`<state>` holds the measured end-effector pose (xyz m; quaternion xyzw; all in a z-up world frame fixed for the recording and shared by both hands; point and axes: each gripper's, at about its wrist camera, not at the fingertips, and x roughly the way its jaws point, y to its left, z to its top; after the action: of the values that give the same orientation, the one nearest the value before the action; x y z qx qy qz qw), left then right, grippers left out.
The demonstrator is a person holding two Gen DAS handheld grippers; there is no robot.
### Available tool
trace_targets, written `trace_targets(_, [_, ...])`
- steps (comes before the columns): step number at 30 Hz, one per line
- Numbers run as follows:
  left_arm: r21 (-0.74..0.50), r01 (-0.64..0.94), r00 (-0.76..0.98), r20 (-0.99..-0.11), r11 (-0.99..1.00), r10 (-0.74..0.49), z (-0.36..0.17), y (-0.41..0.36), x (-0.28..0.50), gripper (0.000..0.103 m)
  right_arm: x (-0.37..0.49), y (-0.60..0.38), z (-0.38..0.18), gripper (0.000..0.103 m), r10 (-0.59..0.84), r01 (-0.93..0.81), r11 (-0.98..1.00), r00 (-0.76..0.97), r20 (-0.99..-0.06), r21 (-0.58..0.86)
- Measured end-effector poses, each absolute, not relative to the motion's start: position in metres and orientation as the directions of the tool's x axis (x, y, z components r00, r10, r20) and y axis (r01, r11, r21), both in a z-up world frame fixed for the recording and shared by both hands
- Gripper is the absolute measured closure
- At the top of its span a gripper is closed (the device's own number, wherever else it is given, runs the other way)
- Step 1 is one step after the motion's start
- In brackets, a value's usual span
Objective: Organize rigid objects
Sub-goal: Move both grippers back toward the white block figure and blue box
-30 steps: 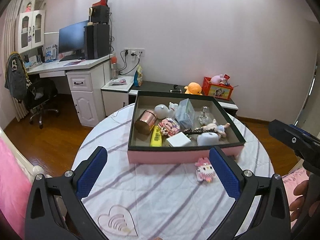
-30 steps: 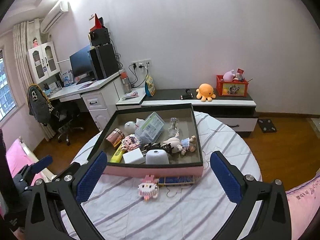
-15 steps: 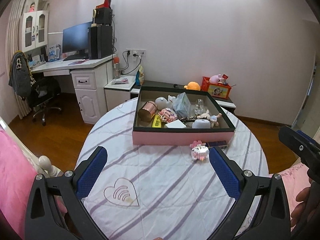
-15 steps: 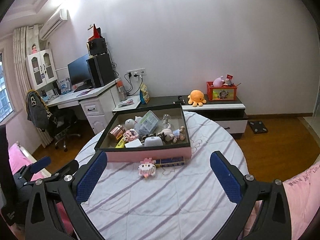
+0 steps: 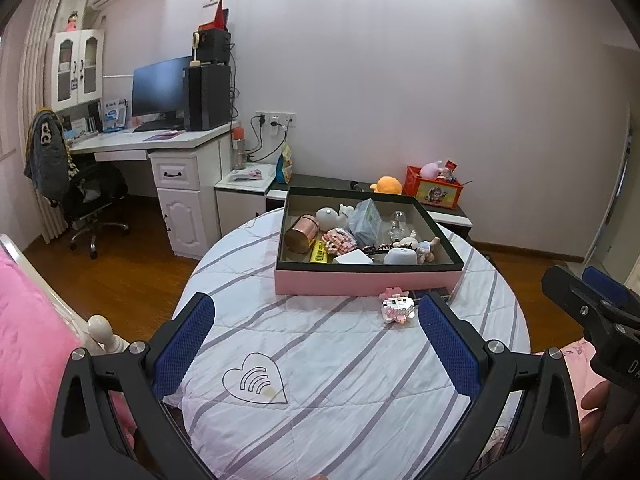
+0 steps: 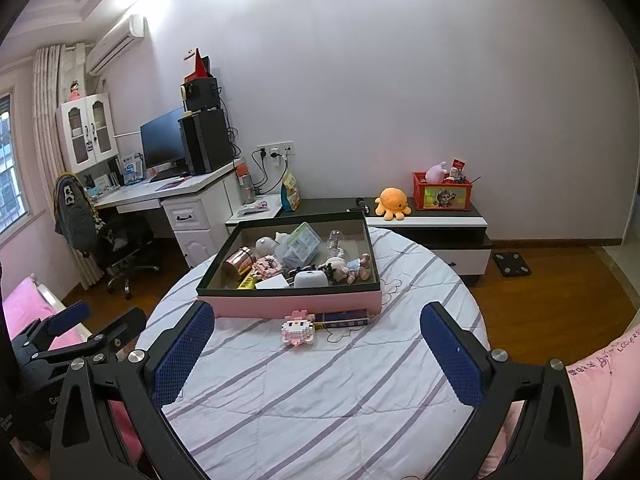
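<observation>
Two hand-held grippers, left (image 5: pixel 316 342) and right (image 6: pixel 318 350), both spread, empty; pink-white block figure (image 6: pixel 297 327) beside pink tray (image 6: pixel 296 303).

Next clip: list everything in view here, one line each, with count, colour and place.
box: 1, pink walls, dark rim, far side of round table
copper can: 1, copper, box's left end
yellow item: 1, yellow, beside copper can
white block: 1, white, box's near wall
doll: 1, pale, box's right end
brick figure: 1, pink-white, on cloth before box
dark flat item: 1, navy, right of brick figure
tablecloth: 1, white, grey stripes
orange plush: 1, low cabinet
red crate: 1, beside plush
left tool: open, holding nothing
right tool: open, holding nothing
</observation>
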<state>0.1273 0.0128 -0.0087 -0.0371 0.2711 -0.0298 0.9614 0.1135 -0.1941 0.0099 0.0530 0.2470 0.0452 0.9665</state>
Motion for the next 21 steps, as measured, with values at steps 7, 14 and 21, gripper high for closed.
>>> trace_targets(7, [-0.089, 0.037, 0.851, -0.519, 0.995, -0.078, -0.009, 0.014, 0.126, 0.0, 0.111, -0.193, 0.01, 0.0, 0.116, -0.065, 0.99, 0.872, -0.475, 0.122])
trace_targets(14, [-0.089, 0.037, 0.849, -0.523, 0.995, -0.078, -0.01, 0.014, 0.127, 0.0, 0.115, -0.194, 0.007, 0.0, 0.115, -0.062, 0.99, 0.868, -0.483, 0.124])
trace_targets(21, [-0.081, 0.047, 0.825, -0.559, 0.996, -0.084, -0.026, 0.005, 0.138, 0.0, 0.128, -0.204, -0.006, 0.0, 0.103, -0.045, 0.991, 0.852, -0.514, 0.124])
